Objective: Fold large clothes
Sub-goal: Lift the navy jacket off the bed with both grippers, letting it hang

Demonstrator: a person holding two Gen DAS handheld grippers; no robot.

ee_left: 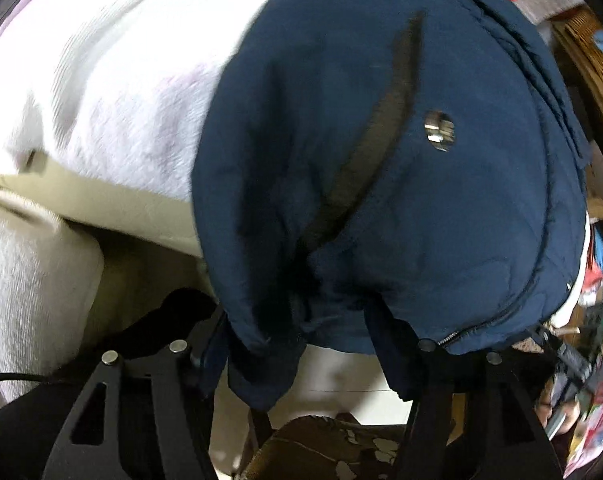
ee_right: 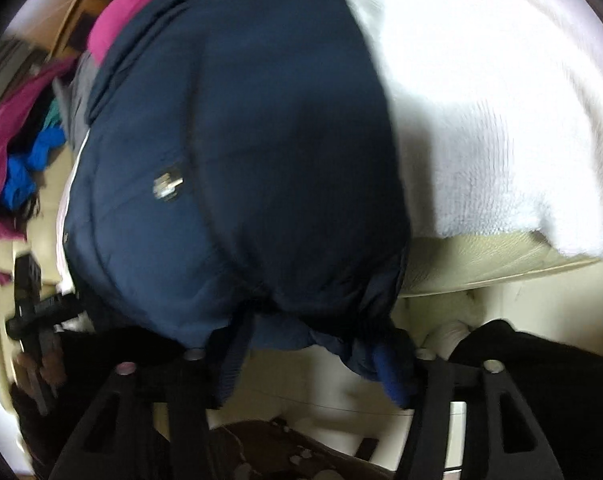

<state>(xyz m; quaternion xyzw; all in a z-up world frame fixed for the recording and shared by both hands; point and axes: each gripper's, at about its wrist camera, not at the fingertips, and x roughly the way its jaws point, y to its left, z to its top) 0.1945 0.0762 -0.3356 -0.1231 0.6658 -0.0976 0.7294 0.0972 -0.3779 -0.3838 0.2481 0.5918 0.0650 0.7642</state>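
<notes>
A navy padded jacket (ee_left: 401,160) with a metal snap (ee_left: 439,130) and a dark strip hangs over the edge of a cream sofa. My left gripper (ee_left: 305,344) is shut on its lower hem, which bunches between the fingers. In the right wrist view the same jacket (ee_right: 241,160) fills the middle, and my right gripper (ee_right: 313,348) is shut on another part of the hem. The fingertips of both grippers are hidden by fabric.
A white fluffy blanket (ee_left: 113,92) covers the sofa beside the jacket; it also shows in the right wrist view (ee_right: 501,100). Pink and blue clothes (ee_right: 17,152) lie at the left. The other gripper (ee_right: 33,308) shows at the left. A worn brown stool (ee_left: 329,452) stands below.
</notes>
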